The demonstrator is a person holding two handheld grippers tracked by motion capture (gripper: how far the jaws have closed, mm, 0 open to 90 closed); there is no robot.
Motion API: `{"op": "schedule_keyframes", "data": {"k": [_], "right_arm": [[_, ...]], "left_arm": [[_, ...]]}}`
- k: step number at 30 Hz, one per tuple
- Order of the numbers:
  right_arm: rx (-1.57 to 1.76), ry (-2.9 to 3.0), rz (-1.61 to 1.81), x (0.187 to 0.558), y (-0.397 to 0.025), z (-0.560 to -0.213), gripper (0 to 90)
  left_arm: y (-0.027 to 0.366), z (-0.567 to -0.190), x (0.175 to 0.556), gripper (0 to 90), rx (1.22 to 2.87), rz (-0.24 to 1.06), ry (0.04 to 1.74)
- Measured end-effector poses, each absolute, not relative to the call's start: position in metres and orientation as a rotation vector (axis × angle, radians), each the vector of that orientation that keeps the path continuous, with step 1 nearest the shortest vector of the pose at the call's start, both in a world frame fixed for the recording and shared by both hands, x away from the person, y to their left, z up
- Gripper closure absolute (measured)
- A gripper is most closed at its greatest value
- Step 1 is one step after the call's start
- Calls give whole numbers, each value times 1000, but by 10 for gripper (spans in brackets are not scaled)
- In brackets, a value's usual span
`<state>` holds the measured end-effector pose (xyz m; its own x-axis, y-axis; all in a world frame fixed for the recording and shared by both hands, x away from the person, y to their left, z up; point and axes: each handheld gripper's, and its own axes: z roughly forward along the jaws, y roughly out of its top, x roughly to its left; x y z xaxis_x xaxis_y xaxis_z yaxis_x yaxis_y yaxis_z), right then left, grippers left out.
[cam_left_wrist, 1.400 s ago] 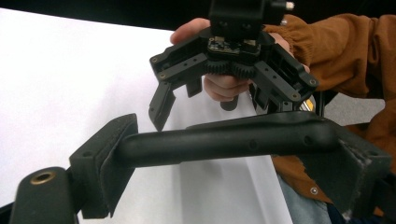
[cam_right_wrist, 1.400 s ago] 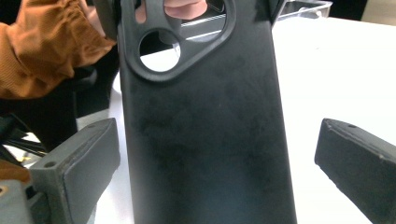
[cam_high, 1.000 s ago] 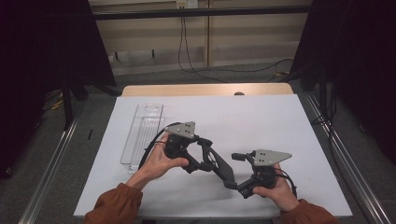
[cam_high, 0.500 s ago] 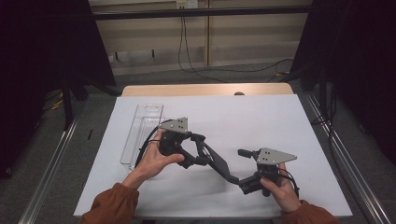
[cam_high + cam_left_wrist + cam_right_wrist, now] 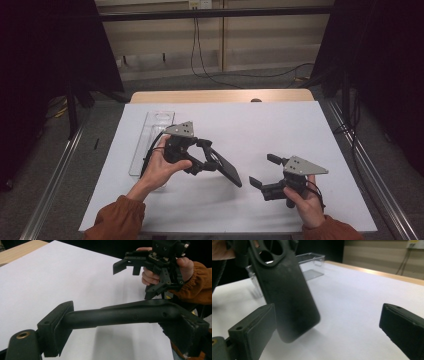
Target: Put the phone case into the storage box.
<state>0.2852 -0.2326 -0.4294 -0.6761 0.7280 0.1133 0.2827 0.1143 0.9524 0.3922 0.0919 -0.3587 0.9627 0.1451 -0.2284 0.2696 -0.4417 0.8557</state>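
High view: left gripper (image 5: 216,165) pinching black phone case (image 5: 226,171) by its camera end, case held off white table (image 5: 280,125) mid-way across, nearer near edge. Right gripper (image 5: 260,171) jaws spread, facing case – likely lined up for handover. Clear tray (image 5: 150,131) along left edge, probably case's destination.

Left gripper view: jaws pressed on case (image 5: 120,315) edge-on; right gripper (image 5: 130,280) beyond, spread.

Right gripper view: case (image 5: 287,295) hangs tilted just ahead of left jaw, not yet between jaws. Tray (image 5: 312,261) behind. No brand or writing readable.
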Motion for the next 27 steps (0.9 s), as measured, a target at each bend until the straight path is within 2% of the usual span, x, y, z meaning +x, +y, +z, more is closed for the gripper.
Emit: {"op": "schedule_keyframes", "data": {"k": [27], "right_arm": [[1121,1857,1430,264,-262,-433,1]], "left_arm": [[133,-347,397,144,2007,-47,453]]}}
